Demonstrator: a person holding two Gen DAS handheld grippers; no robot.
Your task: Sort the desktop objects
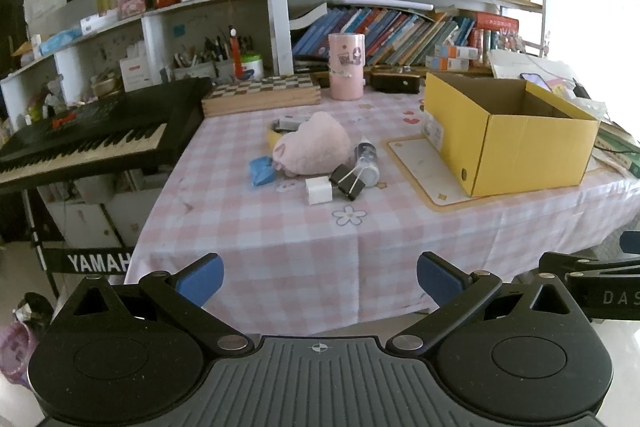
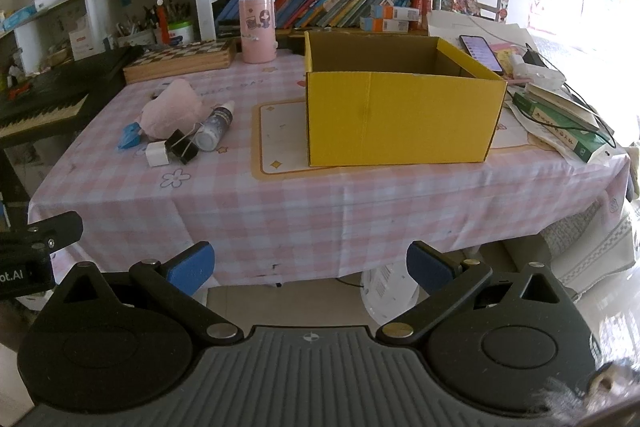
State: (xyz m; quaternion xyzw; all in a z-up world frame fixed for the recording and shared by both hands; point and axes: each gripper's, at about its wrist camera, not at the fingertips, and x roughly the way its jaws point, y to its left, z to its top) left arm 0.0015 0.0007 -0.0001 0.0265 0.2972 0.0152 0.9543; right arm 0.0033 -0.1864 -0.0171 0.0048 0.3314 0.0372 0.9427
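On the pink checked tablecloth (image 1: 280,251) lies a small cluster: a pink plush toy (image 1: 316,147), a blue wrapped piece (image 1: 262,171), a white charger cube (image 1: 319,190), a black binder clip (image 1: 347,181), a small bottle (image 1: 367,157) and a yellow tape roll (image 1: 280,129) behind the plush. An open yellow cardboard box (image 2: 400,115) stands to their right. My left gripper (image 1: 320,277) is open, held off the table's front edge with nothing in it. My right gripper (image 2: 310,267) is open too, below the front edge and facing the box.
A black keyboard (image 1: 92,139) juts past the table's left side. At the back stand a chessboard box (image 1: 260,93) and a pink cylinder (image 1: 346,65) under bookshelves. Books, cables and a phone (image 2: 480,53) crowd the right end.
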